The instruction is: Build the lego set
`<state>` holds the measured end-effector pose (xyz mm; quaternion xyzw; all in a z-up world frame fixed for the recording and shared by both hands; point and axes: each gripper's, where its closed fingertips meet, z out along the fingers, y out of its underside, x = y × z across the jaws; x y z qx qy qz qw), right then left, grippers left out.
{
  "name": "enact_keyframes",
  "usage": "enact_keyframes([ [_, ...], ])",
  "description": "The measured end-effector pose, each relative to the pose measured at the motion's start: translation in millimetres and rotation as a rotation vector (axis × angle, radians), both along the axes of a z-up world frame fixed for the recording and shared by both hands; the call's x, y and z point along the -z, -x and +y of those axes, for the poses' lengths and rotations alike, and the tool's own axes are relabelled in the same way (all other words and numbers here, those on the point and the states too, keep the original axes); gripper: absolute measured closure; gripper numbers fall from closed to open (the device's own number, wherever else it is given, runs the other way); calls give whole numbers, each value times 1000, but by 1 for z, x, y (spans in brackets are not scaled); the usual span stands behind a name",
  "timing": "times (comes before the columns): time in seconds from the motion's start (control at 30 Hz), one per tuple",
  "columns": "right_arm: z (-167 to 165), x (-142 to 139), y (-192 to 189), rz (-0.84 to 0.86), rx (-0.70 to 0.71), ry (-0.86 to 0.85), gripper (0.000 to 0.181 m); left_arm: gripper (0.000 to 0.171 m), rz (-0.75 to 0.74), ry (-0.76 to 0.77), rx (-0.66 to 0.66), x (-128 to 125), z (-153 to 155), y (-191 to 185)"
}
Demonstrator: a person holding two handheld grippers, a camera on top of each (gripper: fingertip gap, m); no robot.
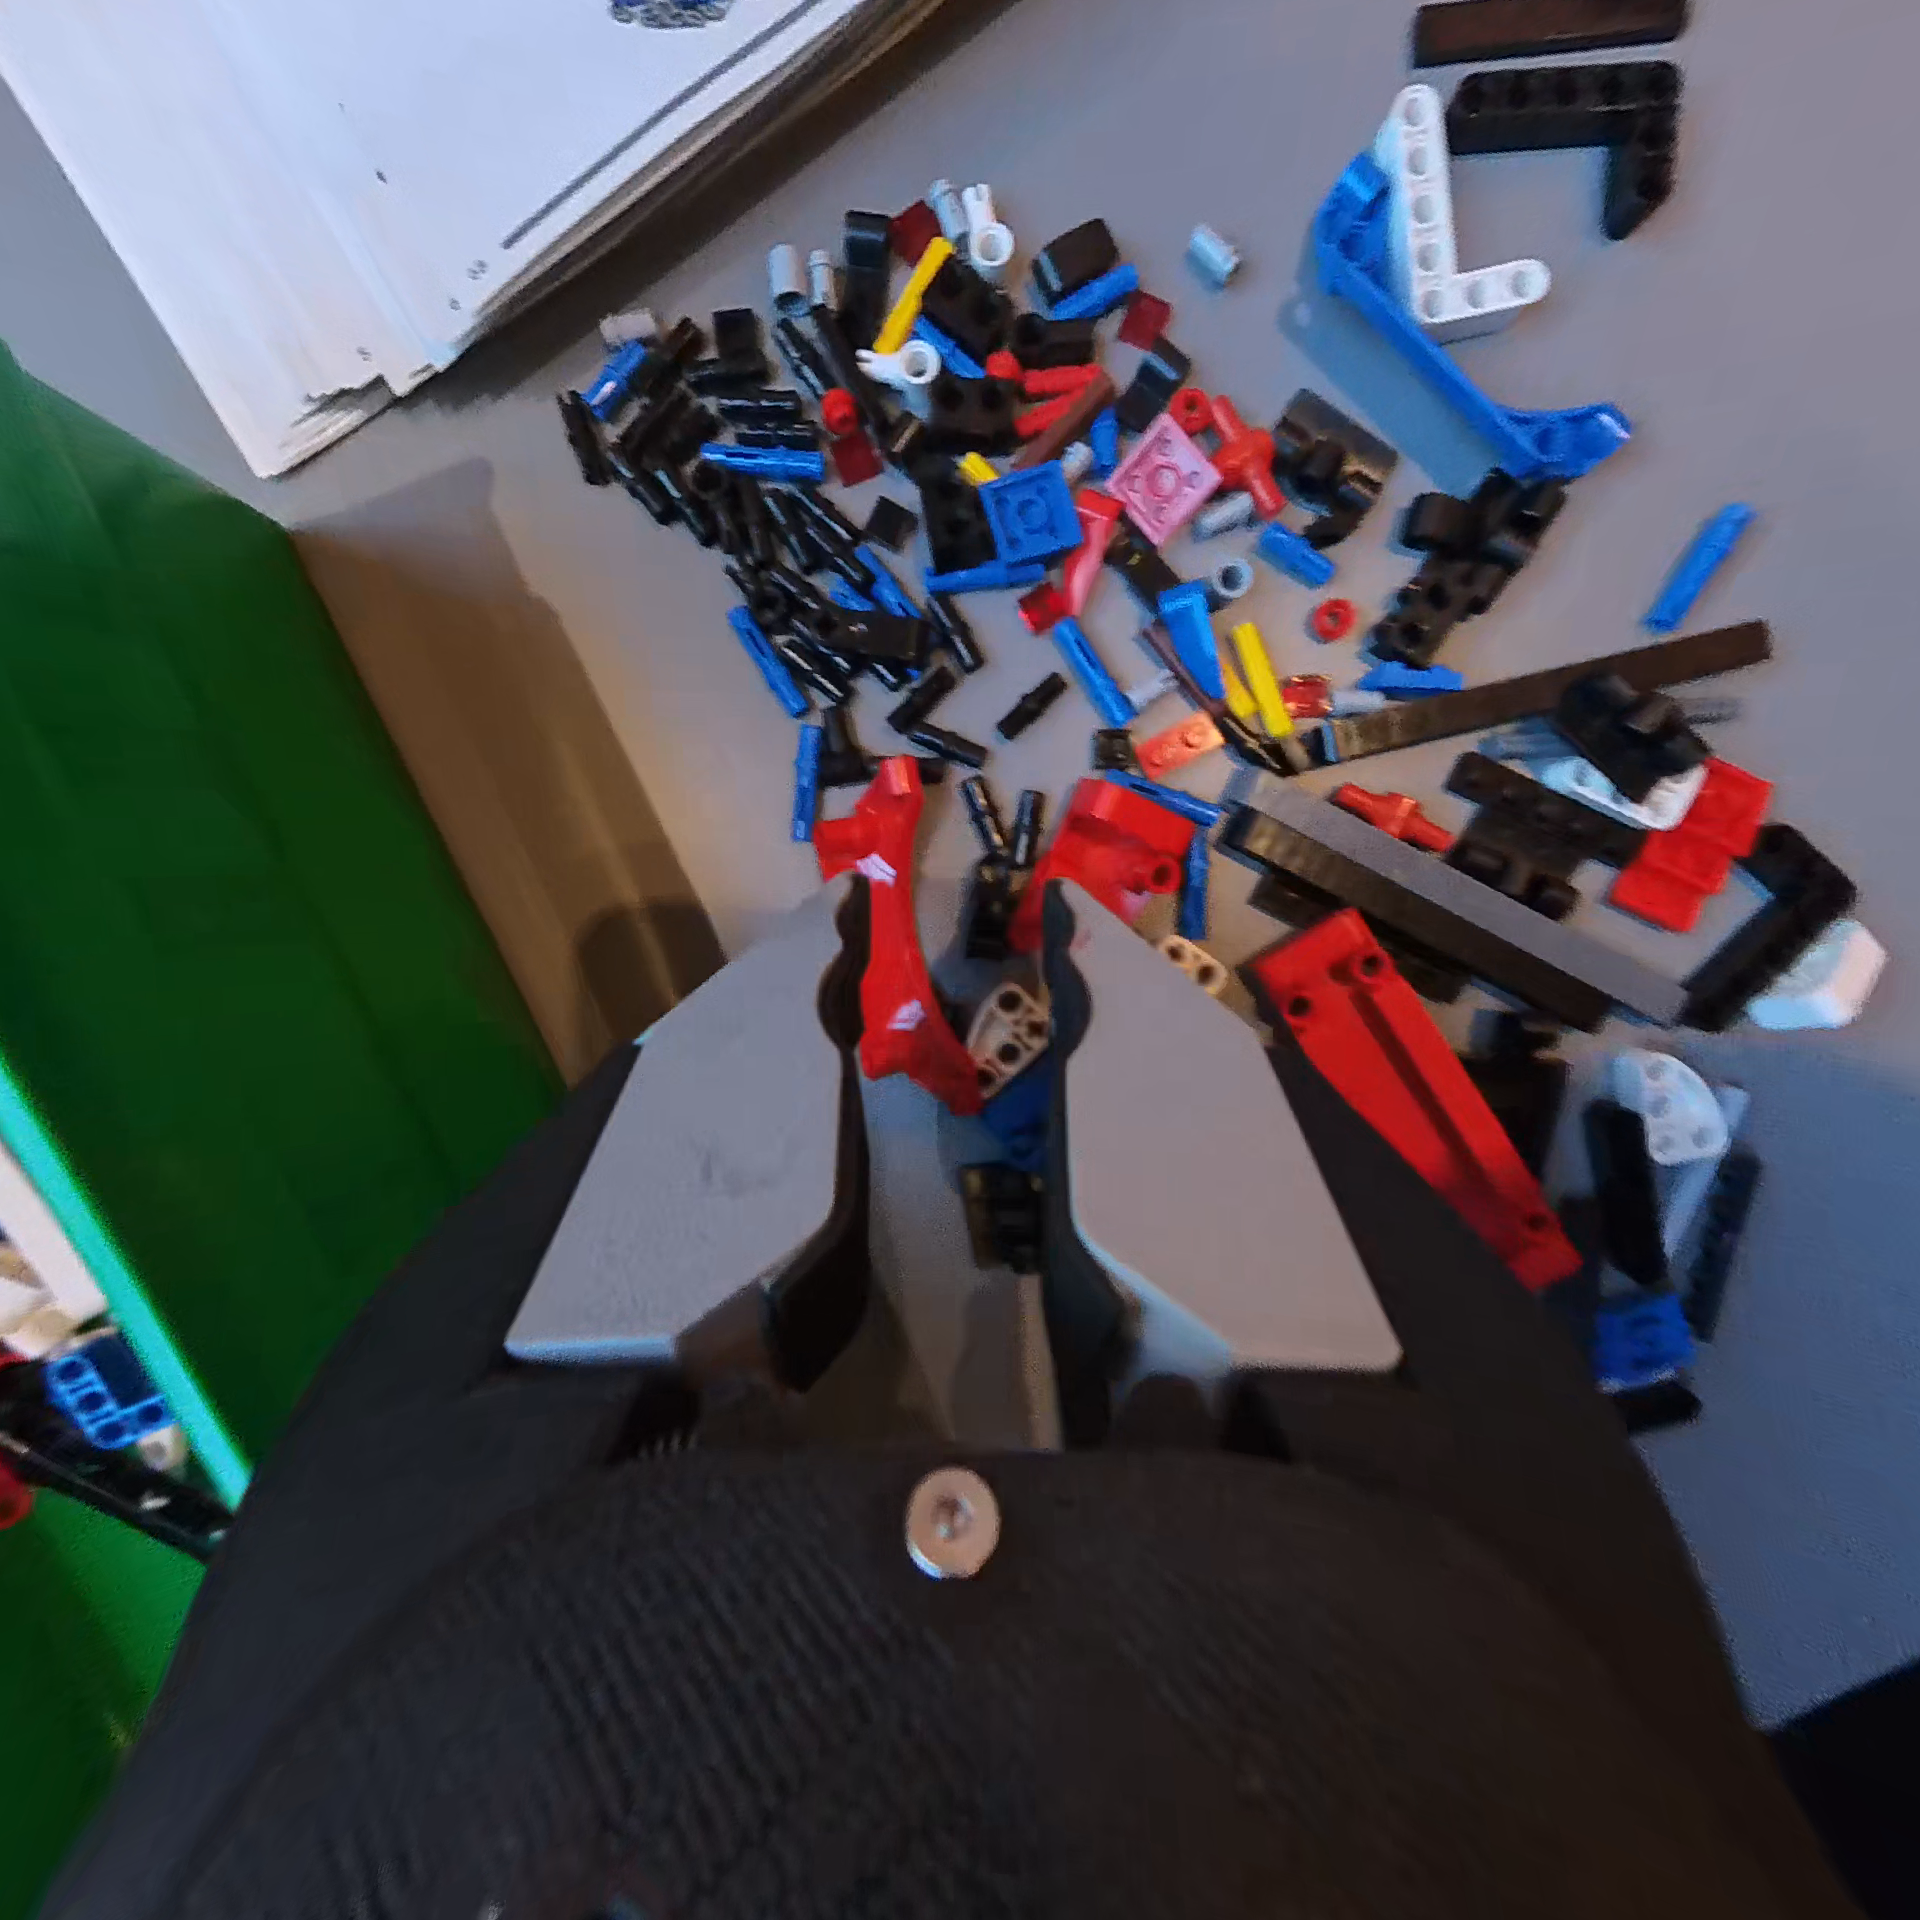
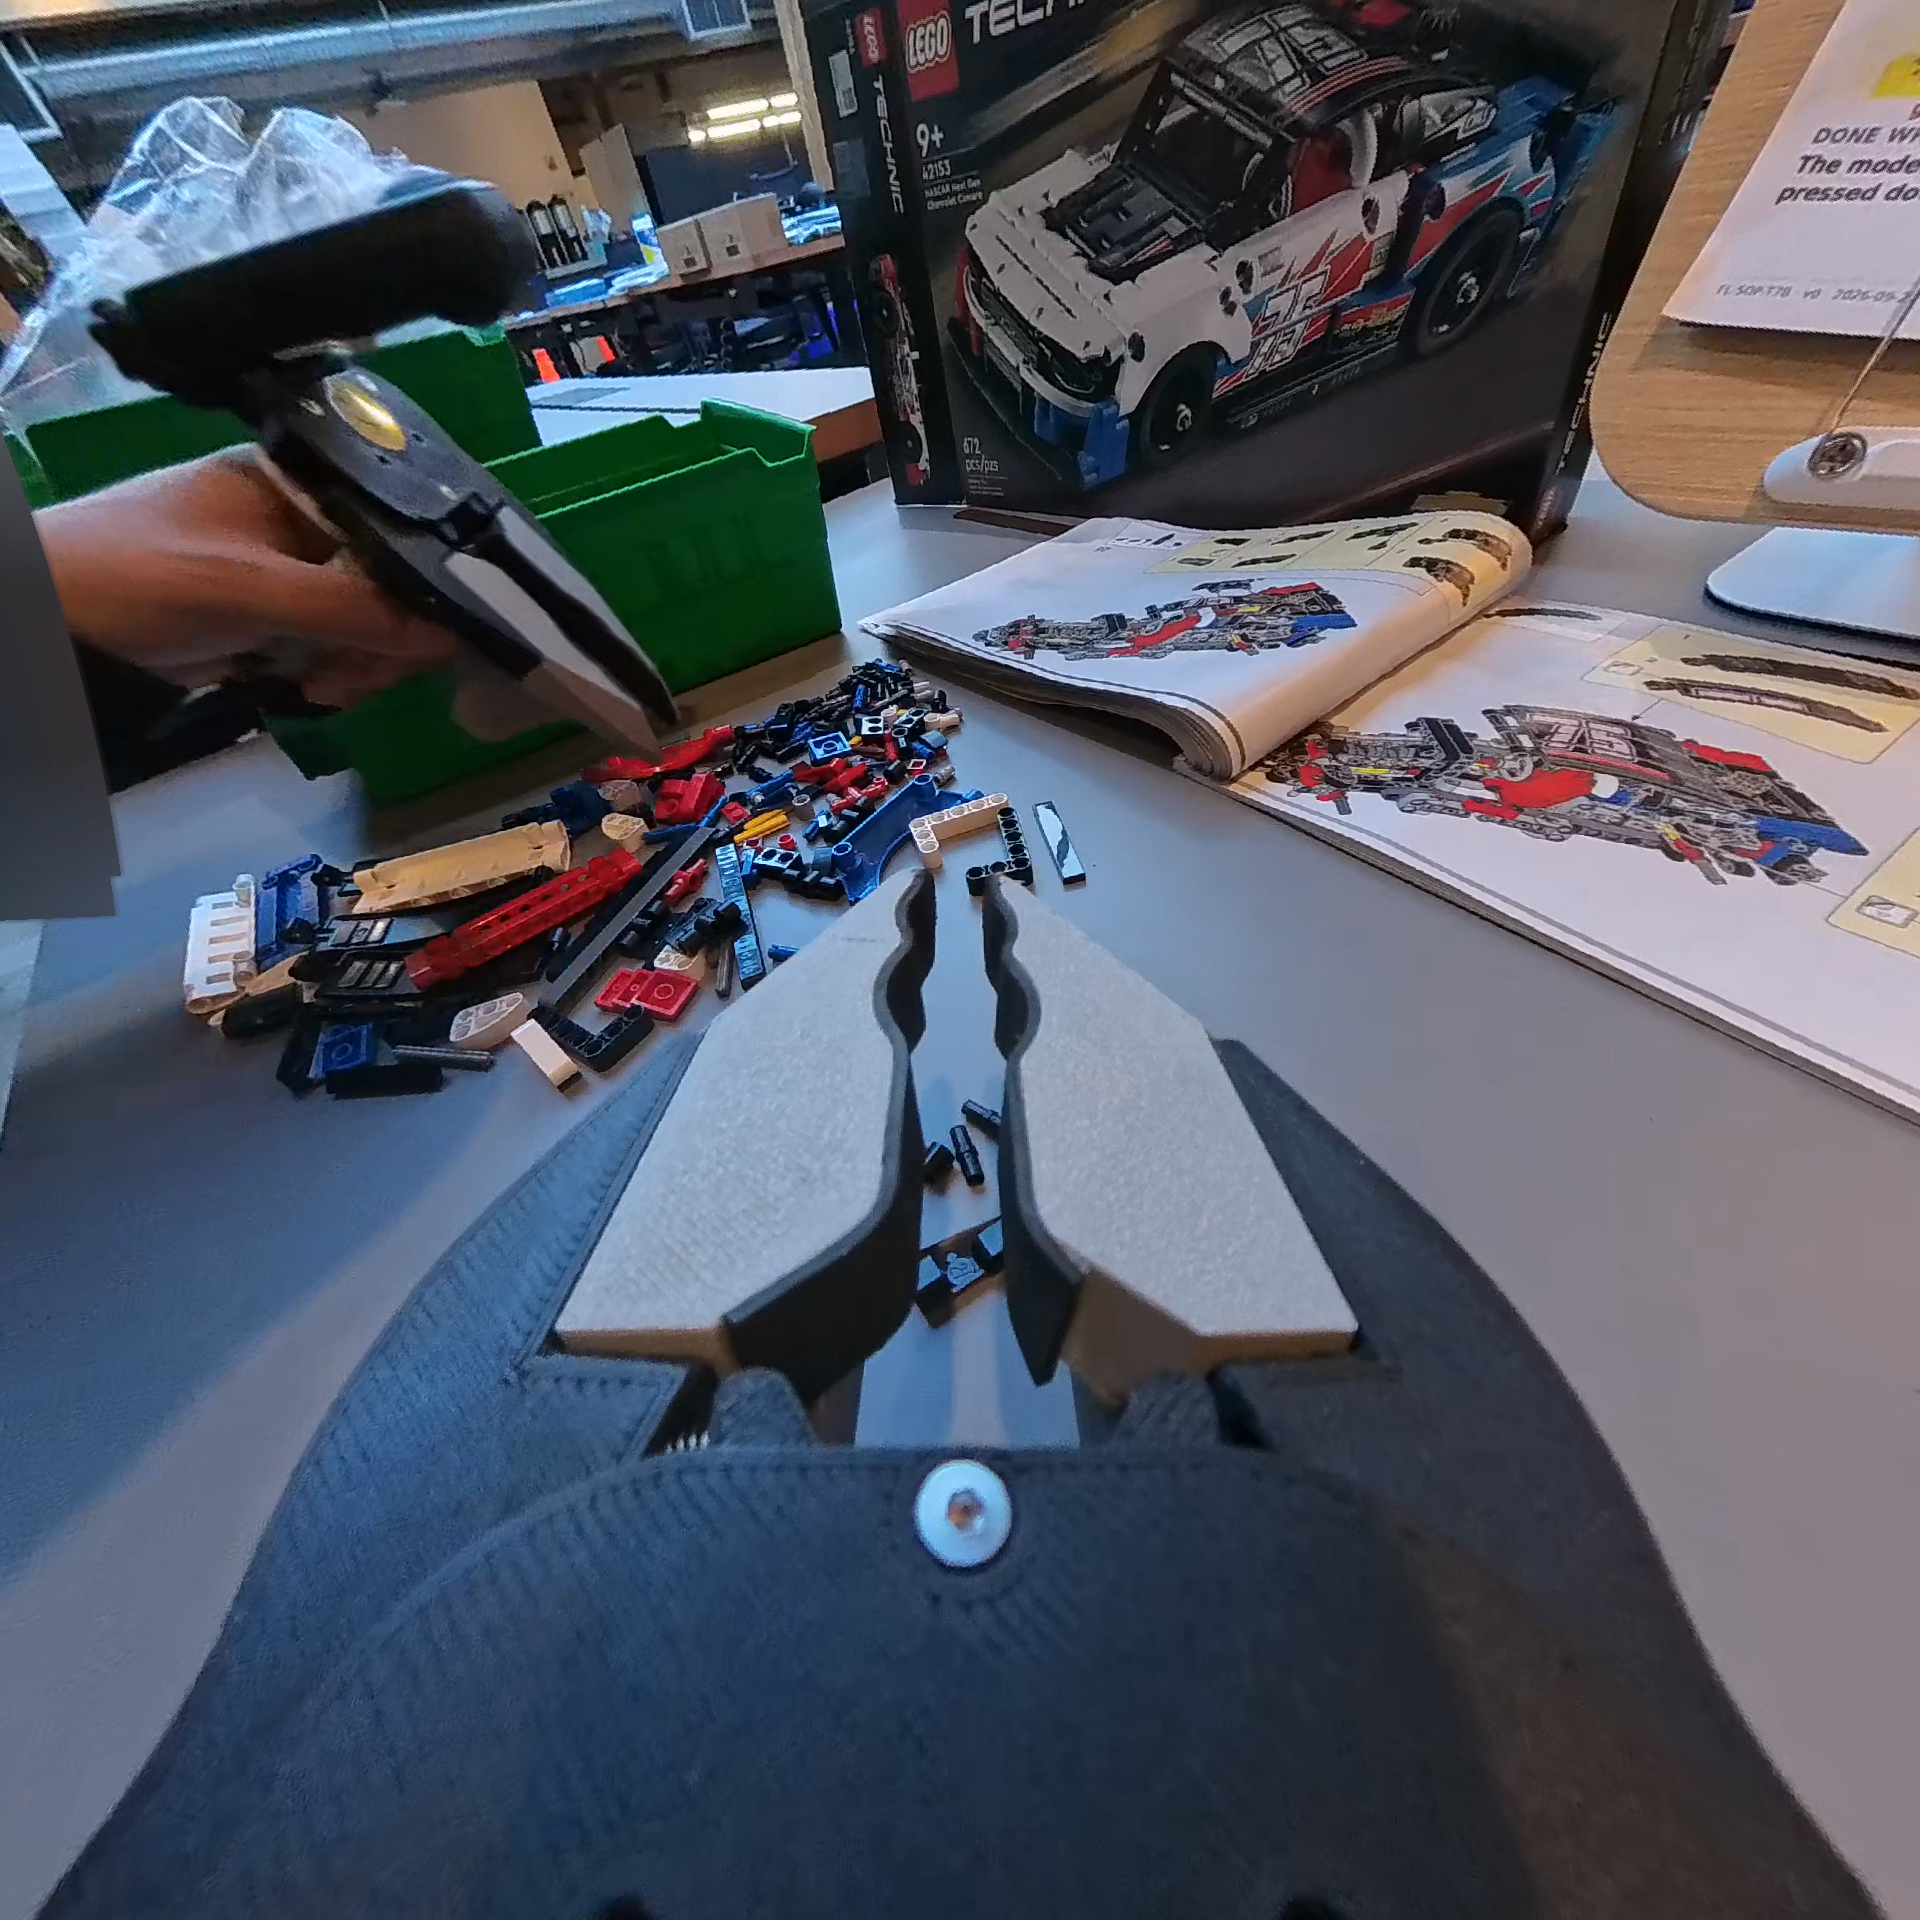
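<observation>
Loose lego pieces (image 1: 1039, 499) in black, blue, red, white and yellow lie spread on the grey table; they also show in the right wrist view (image 2: 727, 831). My left gripper (image 1: 954, 904) is open and hovers over the near edge of the pile. A red curved panel (image 1: 899, 966) and black pins lie on the table under its gap. A long red beam (image 1: 1403, 1081) lies to its right. In the right wrist view the left gripper (image 2: 644, 722) points down at the pile. My right gripper (image 2: 956, 899) is narrowly open and empty, above a few black pins (image 2: 966, 1138).
A green bin (image 2: 707, 540) stands left of the pile. An open instruction booklet (image 2: 1455, 748) lies to the right, with the set's box (image 2: 1247, 260) behind it. A stand with a paper sheet (image 2: 1818, 468) is at the far right. A hand (image 2: 208, 582) holds the left gripper. There is about 25 centimetres between the tips of the two grippers.
</observation>
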<state>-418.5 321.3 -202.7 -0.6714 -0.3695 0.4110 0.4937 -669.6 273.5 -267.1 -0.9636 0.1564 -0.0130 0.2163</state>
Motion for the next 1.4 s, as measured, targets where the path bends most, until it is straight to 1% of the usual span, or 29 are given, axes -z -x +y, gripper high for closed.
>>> enact_keyframes([
  [0.13,1,0,-1,3,2,5,176,137,39,7,19,4,8,3],
  [0.2,1,0,-1,6,1,7,176,135,51,55,23,13,6,3],
  [0.23,1,0,-1,6,0,8,176,140,52,78,26,17,5,2],
  [0.3,1,0,-1,5,0,8,176,161,22,74,48,18,4,-5],
  [0.4,2,0,-1,7,1,11,176,163,81,65,48,17,0,2],
  [0.5,1,-1,-1,11,-2,14,176,163,75,34,37,5,-4,2],
  [0.6,0,-1,-1,8,-4,9,177,163,72,-6,15,-15,-12,7],
  [0.7,0,-2,-1,11,-5,8,177,163,64,-64,-34,-36,-18,17],
  [0.8,-1,-1,0,11,-9,10,177,163,42,-91,-61,-46,-23,21],
  [0.9,-2,-1,2,4,-15,5,177,163,12,-71,-59,-41,-24,19],
  [1.1,-1,1,0,-10,-4,-7,179,164,28,-35,-55,-24,-16,18],
  [1.17,0,0,-1,-9,1,-8,179,163,58,-12,-77,-19,-15,23],
  [1.23,0,-1,-2,-7,2,-10,179,170,104,-22,-78,-18,-13,25],
  [1.27,0,-1,-2,-5,2,-12,179,170,121,-24,-71,-18,-12,24],
  [1.33,-1,-2,-1,-2,-2,-12,179,170,103,-9,-44,-14,-12,15],
  [1.4,-2,-3,0,0,-8,-12,179,164,89,17,-21,-8,-10,7],
])
